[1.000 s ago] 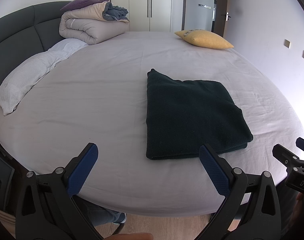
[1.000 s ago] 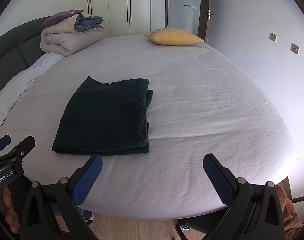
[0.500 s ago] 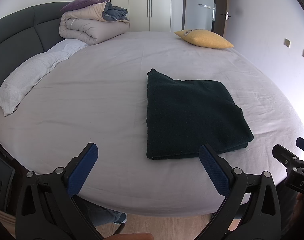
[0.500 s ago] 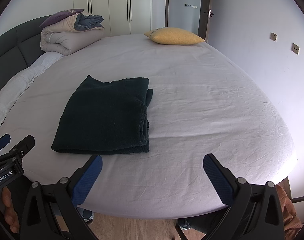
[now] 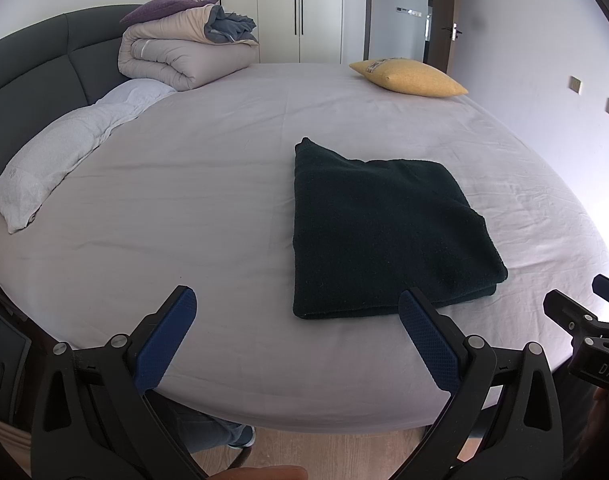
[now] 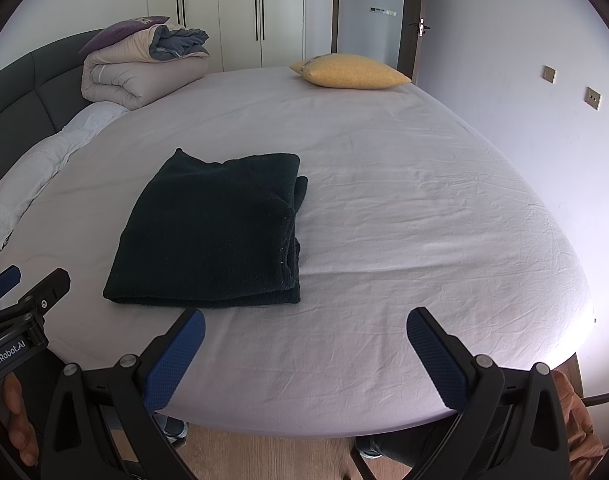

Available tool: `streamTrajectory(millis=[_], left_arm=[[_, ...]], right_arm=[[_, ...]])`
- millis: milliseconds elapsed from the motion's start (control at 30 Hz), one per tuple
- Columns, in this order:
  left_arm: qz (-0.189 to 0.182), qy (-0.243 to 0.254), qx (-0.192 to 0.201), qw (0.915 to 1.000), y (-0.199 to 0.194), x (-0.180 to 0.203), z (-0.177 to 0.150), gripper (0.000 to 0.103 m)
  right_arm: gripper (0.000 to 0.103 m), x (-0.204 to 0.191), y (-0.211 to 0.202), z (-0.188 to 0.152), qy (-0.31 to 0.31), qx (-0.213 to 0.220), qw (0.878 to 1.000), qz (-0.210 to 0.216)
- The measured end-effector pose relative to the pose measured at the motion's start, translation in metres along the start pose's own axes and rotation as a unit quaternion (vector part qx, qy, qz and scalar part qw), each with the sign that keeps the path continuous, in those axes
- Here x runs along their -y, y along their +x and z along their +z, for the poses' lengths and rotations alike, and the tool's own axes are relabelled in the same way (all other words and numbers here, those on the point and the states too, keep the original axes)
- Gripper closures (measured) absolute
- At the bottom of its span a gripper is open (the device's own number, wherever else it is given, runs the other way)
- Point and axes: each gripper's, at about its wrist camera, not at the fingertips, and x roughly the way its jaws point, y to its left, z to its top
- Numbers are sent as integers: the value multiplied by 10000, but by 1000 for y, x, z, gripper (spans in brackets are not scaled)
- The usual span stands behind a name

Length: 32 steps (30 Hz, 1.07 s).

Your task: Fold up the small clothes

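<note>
Lying folded on the bed [image 5: 184, 200], the dark cloth [image 5: 384, 232] sits untouched; left gripper [image 5: 296, 340] and right gripper [image 6: 304, 352] hover at the near edge, both spread wide, empty.

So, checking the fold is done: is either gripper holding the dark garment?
No, the dark garment lies folded on the bed, both grippers' jaws open and apart from it.

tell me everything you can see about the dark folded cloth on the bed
The dark folded cloth looks very dark green or black, with a thick, fuzzy, knit-like texture. It is folded into a flat, roughly rectangular stack; layered edges show along its right side and near edge, and one far corner pokes up slightly. It lies flat on the pale bed sheet, near the front edge of the bed. Nothing but the sheet touches it; both grippers are open and clear of it.
</note>
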Motion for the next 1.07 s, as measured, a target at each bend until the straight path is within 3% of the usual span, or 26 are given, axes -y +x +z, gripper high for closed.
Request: streamTrajectory(millis=[1067], left_arm=[[-7, 75, 48, 10000, 3, -10, 3, 0]], right_arm=[[0, 11, 7, 2, -93, -82, 9999, 42]])
